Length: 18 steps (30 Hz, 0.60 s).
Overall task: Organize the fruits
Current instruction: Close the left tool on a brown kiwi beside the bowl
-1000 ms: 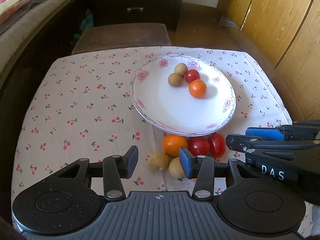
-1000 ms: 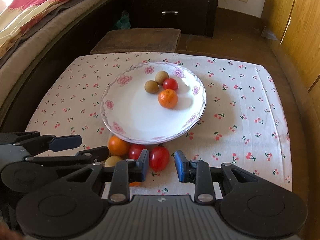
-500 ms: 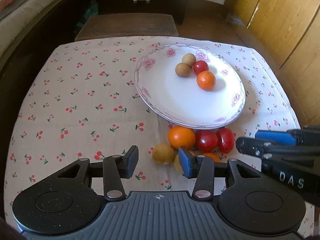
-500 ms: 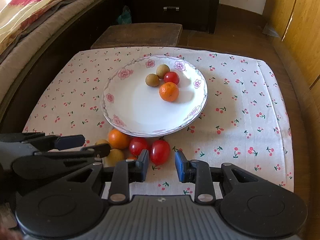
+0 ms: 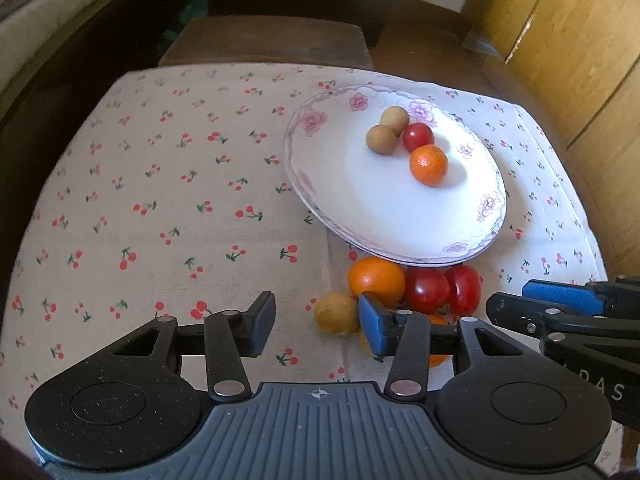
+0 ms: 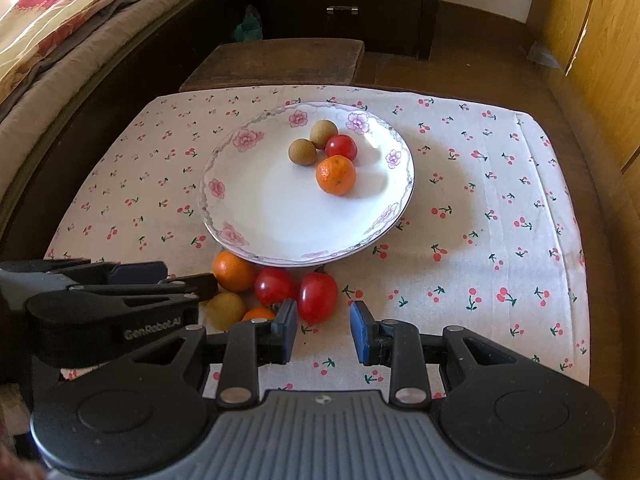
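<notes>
Over the last second we edged our left gripper (image 5: 316, 322), jaws apart and empty, toward the loose fruits (image 5: 416, 296) at lower centre beneath the plate (image 5: 308, 184), while our right gripper (image 6: 324, 330), also empty with a gap, waits, so picking comes next.

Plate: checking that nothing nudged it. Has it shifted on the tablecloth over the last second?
No. In the right wrist view the plate sits as before against the tablecloth and its cherry print, its near rim by the same orange; only the camera drifted.
</notes>
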Motion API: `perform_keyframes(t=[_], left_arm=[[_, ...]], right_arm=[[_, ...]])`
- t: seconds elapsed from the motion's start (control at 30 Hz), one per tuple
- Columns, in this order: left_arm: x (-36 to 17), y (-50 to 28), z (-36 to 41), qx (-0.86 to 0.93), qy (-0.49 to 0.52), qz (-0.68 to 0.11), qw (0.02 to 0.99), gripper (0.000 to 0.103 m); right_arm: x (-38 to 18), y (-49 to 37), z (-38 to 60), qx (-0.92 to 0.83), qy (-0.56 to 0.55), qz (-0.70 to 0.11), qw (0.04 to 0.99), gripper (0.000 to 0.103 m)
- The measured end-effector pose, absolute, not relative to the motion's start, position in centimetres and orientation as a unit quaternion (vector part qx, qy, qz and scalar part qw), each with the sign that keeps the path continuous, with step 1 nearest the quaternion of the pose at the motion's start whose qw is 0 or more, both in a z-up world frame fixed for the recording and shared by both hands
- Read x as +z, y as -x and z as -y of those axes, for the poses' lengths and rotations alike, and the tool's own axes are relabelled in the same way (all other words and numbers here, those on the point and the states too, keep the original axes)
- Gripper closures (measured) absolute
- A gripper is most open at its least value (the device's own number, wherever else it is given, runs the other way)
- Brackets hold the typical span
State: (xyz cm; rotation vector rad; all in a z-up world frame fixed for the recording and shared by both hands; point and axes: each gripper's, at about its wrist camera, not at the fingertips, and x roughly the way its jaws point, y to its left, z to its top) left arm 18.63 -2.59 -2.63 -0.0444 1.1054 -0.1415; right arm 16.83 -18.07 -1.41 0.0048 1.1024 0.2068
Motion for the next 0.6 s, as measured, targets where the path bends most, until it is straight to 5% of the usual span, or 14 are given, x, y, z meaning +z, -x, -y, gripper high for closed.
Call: perform_keyframes(t=[0.6], left_arm=[[-2.83,-17.94,2.32,-0.083,0.018,-0.536,0.84,0.05]], right_arm=[[-1.7,-16.68,18.59,0.097,-0.011,-0.533,0.841,0.072]])
